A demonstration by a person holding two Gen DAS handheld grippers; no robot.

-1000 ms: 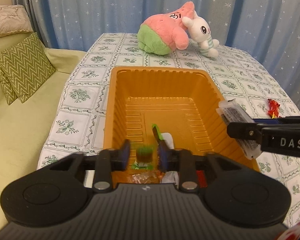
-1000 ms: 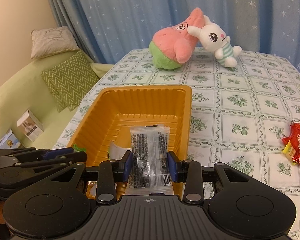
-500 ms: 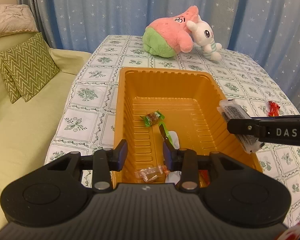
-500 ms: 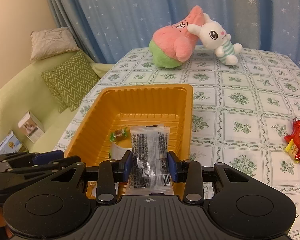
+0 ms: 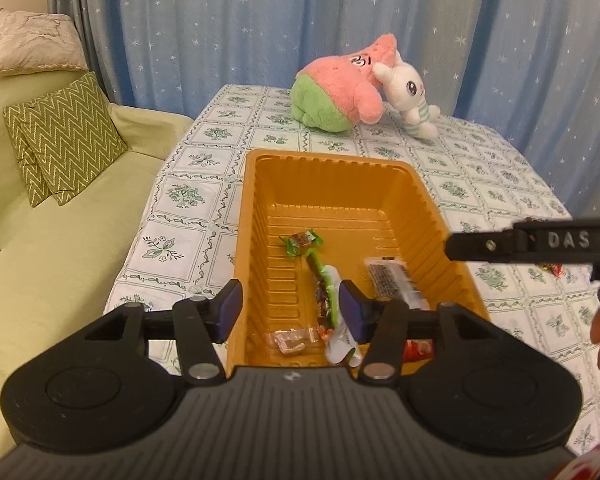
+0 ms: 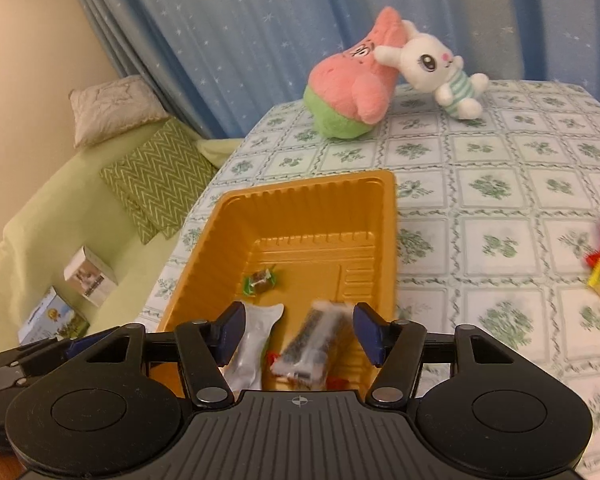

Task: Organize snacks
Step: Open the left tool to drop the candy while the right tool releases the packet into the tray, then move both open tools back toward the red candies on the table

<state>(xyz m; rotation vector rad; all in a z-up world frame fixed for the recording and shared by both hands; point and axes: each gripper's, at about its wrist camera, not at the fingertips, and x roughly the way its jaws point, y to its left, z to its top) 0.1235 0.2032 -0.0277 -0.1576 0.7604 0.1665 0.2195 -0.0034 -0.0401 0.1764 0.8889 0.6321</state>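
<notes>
The patterned surface (image 5: 188, 196) carries an orange tray (image 5: 324, 168) at frame centre. Both the left gripper (image 5: 290, 310) and right gripper (image 6: 299, 334) have jaws opening, gripping nothing. A black-and-clear snack packet (image 6: 314, 344), blurred, sits inside the tray's lower part.

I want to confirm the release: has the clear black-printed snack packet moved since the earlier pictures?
Yes. The clear black-printed snack packet has left the opening right hand-held gripper and dropped down into the orange tray, among other snacks.
</notes>
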